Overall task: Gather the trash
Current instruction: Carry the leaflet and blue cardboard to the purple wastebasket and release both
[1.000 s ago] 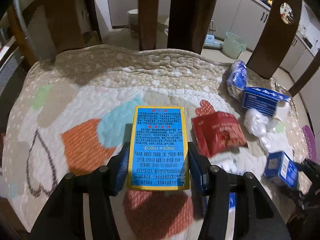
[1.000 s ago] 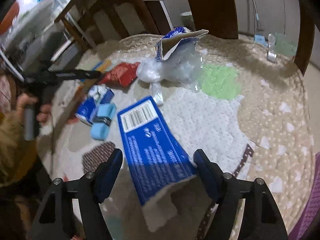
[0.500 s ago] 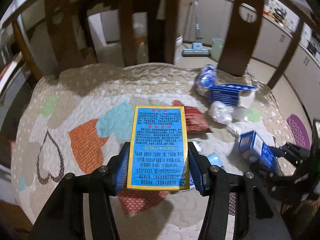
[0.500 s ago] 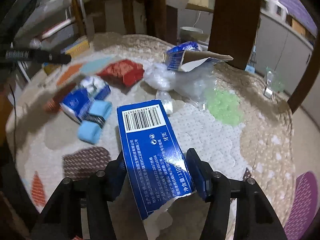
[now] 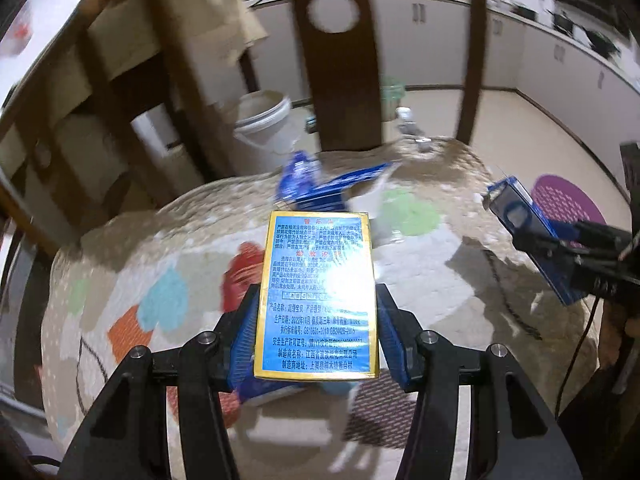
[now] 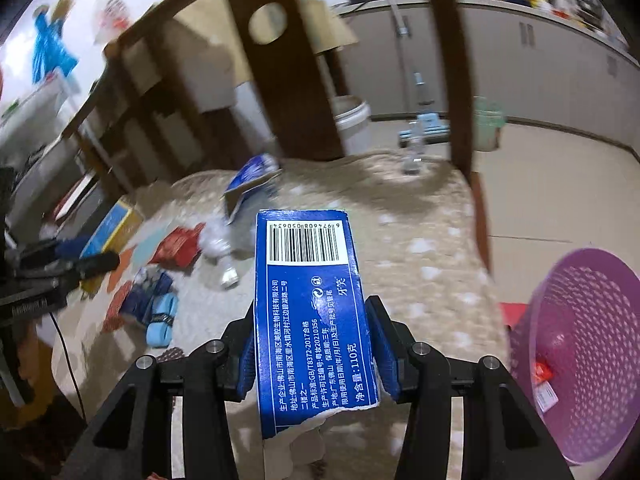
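Observation:
My left gripper (image 5: pixel 316 340) is shut on a flat blue box with a yellow border (image 5: pixel 318 292), held above the quilted cushion (image 5: pixel 160 248). My right gripper (image 6: pixel 314 344) is shut on a torn blue toothpaste box (image 6: pixel 312 312) with a barcode; it also shows in the left wrist view (image 5: pixel 528 236) at the right. A purple mesh basket (image 6: pixel 580 344) stands at the right, off the cushion's edge. More trash lies on the cushion: a red packet (image 6: pixel 178 244), a torn blue carton (image 6: pixel 250 184), crumpled clear plastic (image 6: pixel 216 240), and small blue boxes (image 6: pixel 154 304).
A dark wooden chair back (image 5: pixel 332 56) rises behind the cushion. A white bucket (image 5: pixel 264 124) and a green bin (image 6: pixel 488 128) stand on the floor beyond. White cabinets (image 5: pixel 560 68) line the far wall. The basket holds a red scrap (image 6: pixel 542 368).
Both grippers have lifted and swung to the right with their boxes still held. The purple basket has come into the right wrist view. The trash on the cushion now lies further off.

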Demonstrator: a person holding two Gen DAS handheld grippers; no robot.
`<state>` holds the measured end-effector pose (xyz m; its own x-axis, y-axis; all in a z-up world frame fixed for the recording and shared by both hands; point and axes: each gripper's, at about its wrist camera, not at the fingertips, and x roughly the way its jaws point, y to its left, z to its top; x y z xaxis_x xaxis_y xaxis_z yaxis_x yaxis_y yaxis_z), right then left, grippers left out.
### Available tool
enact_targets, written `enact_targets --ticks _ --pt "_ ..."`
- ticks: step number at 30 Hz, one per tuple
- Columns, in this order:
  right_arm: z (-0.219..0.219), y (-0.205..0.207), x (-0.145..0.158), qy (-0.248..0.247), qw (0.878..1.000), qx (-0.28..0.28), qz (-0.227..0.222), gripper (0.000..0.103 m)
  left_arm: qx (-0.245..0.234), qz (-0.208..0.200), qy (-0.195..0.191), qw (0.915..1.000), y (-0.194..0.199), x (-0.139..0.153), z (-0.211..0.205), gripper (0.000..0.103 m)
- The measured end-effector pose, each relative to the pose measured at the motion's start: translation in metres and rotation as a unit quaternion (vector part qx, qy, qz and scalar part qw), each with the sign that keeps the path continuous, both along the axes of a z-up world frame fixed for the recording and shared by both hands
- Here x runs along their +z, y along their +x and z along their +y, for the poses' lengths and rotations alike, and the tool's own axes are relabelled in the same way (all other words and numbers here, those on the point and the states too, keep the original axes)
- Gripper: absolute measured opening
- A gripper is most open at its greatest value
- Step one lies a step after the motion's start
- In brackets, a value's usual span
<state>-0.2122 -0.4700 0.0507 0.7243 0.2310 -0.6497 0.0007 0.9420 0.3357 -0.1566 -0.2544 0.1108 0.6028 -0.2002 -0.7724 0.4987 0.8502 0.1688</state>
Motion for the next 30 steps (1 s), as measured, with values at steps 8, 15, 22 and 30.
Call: enact_targets --ticks 8,15,22,30 --pt "-0.036 -0.024 0.0 0.006 0.999 -0.053 -0.005 0.052 -0.055 -0.011 0.027 0.9981 -0.024 0.0 -0.062 0.053" --pt "-0.066 -0.046 0.0 0.016 0.995 -0.096 -0.011 0.052 -0.092 -0.008 0.036 0.995 -0.039 -0.001 -0.103 0.053" --pt "-0.109 -0.072 -0.002 0.038 0.986 -0.161 -0.014 0.052 -0.134 -0.001 0.035 0.9903 -0.051 -0.001 -0.146 0.053" --pt "-0.157 -0.099 -0.009 0.068 0.969 -0.238 -0.013 0.052 -0.182 0.012 0.023 0.983 -0.061 -0.008 -0.208 0.053"
